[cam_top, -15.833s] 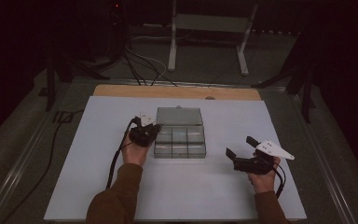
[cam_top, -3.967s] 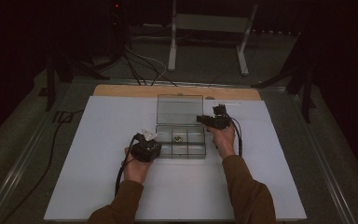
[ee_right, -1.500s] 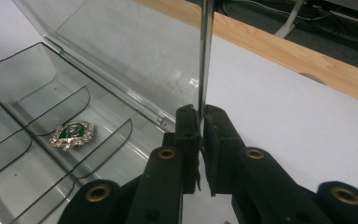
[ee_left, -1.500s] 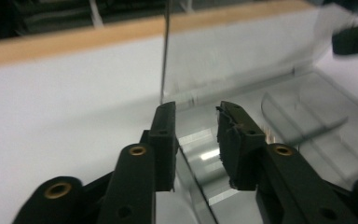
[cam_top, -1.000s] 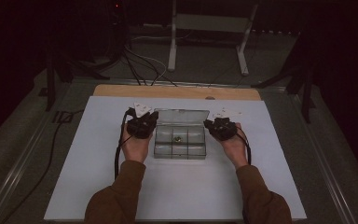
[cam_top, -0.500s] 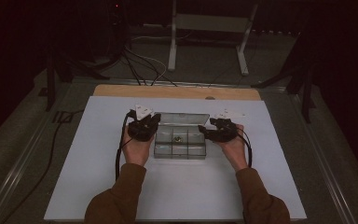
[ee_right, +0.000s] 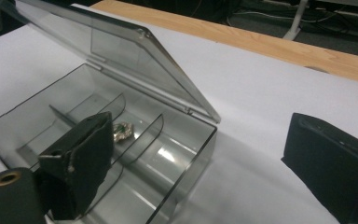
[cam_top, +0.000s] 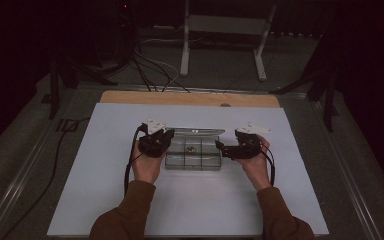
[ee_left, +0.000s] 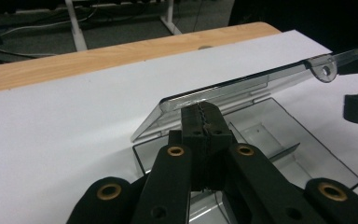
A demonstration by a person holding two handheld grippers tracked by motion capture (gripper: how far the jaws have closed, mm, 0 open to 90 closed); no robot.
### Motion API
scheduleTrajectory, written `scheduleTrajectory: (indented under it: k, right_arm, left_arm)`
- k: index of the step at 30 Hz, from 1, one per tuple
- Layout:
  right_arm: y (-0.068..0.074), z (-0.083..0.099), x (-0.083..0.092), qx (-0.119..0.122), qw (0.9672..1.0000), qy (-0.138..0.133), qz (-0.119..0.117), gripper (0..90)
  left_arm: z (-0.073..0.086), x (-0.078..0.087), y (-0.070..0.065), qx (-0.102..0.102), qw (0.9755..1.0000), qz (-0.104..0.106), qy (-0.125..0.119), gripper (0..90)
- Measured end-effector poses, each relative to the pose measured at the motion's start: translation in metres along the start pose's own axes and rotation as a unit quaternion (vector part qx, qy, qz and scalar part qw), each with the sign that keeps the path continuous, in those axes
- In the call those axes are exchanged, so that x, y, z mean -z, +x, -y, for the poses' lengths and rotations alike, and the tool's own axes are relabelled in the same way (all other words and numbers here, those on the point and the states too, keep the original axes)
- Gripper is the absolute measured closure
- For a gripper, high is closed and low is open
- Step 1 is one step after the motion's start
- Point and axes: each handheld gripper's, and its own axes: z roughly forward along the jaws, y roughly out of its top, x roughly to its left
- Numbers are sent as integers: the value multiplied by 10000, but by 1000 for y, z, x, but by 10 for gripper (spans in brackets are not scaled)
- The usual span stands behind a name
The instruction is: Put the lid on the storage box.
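The clear plastic compartment box (cam_top: 193,152) sits in the middle of the white-covered counter (cam_top: 105,190), between the person's two hands. Its transparent hinged lid (ee_right: 121,56) is partway down, tilted over the tray at a slant, neither flat open nor shut. One small metallic trinket with a green stone (ee_right: 121,131) lies in a middle compartment; the other compartments I can see look bare.

The left tool (ee_left: 201,122) has its jaws pressed together, tips right at the lid's front edge; whether they pinch that edge or just push on it I cannot tell. The right tool (ee_right: 200,154) has its jaws spread wide, one over the box's end compartment and the other out over the counter, gripping nothing.

To my eye the work is the closing of the box: the trinket is already inside, and the lid is on its way. What is left, I judge, is to bring the lid fully down and press its catch home.
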Motion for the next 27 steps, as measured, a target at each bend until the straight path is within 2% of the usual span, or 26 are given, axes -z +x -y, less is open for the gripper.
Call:
scheduleTrajectory:
  k: [6,14,21,27]
  right_arm:
    - [2,2,8,0,10000,-49,-3,52]
    - [9,6,19,113,9999,-80,58,26]
    - [9,11,26,177,9997,-111,121,23]
    - [4,18,32,116,9996,-131,222,21]
  left_arm:
    - [4,1,-1,-7,10000,57,41,900]
    - [11,3,-2,-46,9998,117,122,900]
    - [16,2,-4,-48,9997,142,173,900]
    - [21,2,-5,-30,9996,184,200,900]
